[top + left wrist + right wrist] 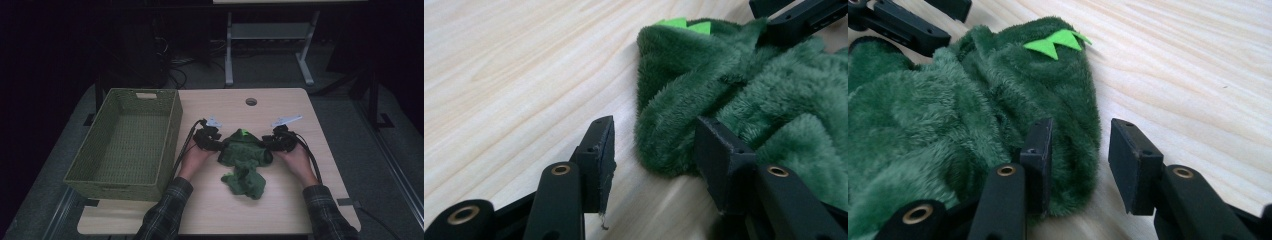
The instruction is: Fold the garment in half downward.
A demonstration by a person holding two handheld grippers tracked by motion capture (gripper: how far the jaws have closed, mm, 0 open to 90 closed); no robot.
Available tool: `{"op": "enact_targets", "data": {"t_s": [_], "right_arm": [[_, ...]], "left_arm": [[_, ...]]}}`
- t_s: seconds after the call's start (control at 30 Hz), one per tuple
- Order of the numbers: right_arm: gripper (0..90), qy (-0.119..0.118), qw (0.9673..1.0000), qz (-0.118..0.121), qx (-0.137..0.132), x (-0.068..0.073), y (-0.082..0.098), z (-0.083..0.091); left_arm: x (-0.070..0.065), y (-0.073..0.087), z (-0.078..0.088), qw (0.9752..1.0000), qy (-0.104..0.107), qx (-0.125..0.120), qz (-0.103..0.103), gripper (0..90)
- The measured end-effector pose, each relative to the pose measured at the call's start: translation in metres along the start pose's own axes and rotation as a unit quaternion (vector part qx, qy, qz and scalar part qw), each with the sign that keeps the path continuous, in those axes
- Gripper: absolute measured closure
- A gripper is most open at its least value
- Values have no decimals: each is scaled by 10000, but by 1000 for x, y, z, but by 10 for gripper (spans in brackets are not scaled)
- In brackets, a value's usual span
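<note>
A dark green plush garment (245, 162) with bright green felt spikes (1058, 44) lies crumpled on the light wooden table (285, 210). My left gripper (219, 145) sits at its left edge and my right gripper (268, 143) at its right edge. In the left gripper view the jaws (656, 132) stand apart around a fold of the plush (674, 120); the fold is next to one pad, with a gap to the other. In the right gripper view the jaws (1080, 130) also straddle the plush edge (1068, 110), one pad against it and the other clear of it.
A woven green basket (172, 125), with nothing in it, stands on the table's left side, close to my left forearm. A round cable hole (251, 101) is at the table's far middle. Bare wood lies beyond and in front of the garment.
</note>
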State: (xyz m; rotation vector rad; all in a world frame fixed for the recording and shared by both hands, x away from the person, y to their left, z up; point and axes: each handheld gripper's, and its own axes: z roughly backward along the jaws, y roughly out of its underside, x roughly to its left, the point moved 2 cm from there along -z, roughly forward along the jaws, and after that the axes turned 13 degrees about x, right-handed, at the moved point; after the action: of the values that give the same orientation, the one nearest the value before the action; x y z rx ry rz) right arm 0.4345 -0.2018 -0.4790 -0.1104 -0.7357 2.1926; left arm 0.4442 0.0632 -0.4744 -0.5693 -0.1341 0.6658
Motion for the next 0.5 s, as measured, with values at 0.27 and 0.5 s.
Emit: {"op": "enact_targets", "data": {"t_s": [0.27, 0.5], "right_arm": [[647, 143, 9998, 44, 133, 2, -2, -10], [775, 149, 9998, 58, 108, 2, -2, -11]], "left_arm": [[1, -7, -6, 9998, -131, 57, -146, 554], [2, -10, -12, 9998, -84, 148, -144, 668]]}}
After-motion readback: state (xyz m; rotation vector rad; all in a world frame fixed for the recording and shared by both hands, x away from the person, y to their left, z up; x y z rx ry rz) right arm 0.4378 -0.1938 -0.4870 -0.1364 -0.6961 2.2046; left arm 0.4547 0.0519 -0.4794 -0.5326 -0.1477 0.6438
